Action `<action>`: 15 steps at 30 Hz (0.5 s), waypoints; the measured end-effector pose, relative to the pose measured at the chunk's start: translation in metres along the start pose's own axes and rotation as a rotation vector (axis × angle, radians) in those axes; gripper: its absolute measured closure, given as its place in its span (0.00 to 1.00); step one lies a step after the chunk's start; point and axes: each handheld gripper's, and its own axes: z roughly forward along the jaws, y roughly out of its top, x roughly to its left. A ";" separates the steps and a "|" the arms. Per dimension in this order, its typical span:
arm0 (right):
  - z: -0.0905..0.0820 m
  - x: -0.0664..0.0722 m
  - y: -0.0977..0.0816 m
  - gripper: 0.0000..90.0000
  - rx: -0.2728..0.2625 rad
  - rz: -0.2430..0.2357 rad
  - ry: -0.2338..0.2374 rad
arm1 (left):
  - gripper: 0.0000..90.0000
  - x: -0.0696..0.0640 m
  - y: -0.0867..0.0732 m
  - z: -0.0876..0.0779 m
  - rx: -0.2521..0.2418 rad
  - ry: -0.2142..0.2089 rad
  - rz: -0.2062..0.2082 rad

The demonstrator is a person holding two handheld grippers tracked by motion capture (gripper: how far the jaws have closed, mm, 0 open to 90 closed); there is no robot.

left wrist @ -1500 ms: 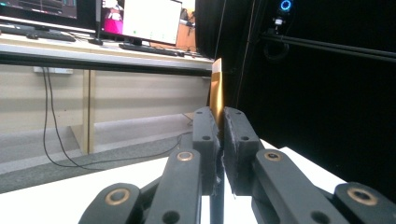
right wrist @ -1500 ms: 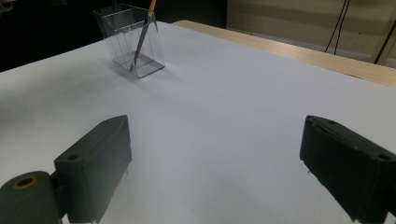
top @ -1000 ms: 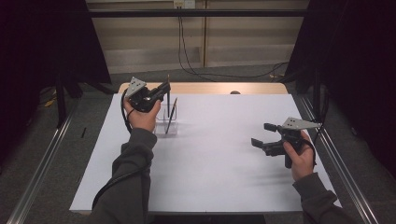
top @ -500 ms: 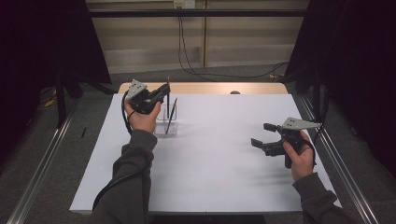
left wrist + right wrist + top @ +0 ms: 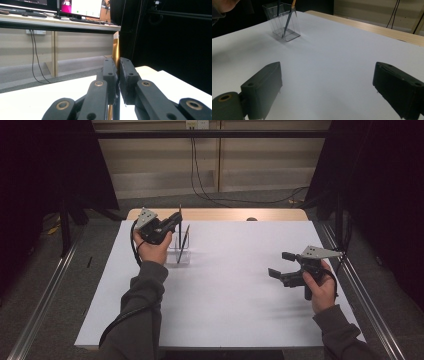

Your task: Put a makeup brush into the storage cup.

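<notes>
A clear plastic pen cup [image 5: 179, 254] stands on the white table [image 5: 230, 310] at the back left. My left gripper [image 5: 175, 221] hovers just above it, shut on a thin pen with a gold upper part [image 5: 115, 50]. That pen [image 5: 180, 232] stands upright, and its lower end reaches down into the cup. A second pen [image 5: 186, 239] leans inside the cup [image 5: 283, 21], and its dark shaft [image 5: 287, 21] runs up to an orange-gold end. My right gripper [image 5: 282, 265] is open at the right side of the table, low over the bare surface, with nothing between its fingers [image 5: 328, 75].
The table's wooden back edge [image 5: 220, 214] shows beyond the white sheet. Metal rails [image 5: 45, 295] run along both sides on the floor. Cables [image 5: 200, 180] hang down the wall behind. A wide stretch of white sheet lies between the two grippers.
</notes>
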 end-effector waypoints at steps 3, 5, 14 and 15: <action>0.001 0.000 0.000 0.09 0.001 0.003 0.005 | 0.93 0.000 -0.001 -0.001 -0.002 -0.001 -0.004; 0.001 0.000 0.000 0.09 0.003 0.000 0.004 | 0.93 0.000 -0.002 -0.002 0.001 -0.004 -0.002; 0.005 0.002 0.003 0.09 0.000 -0.007 0.009 | 0.93 -0.001 -0.005 -0.006 -0.001 -0.006 -0.012; 0.005 0.002 0.003 0.09 0.002 -0.006 0.009 | 0.93 -0.001 -0.005 -0.007 0.001 -0.009 -0.014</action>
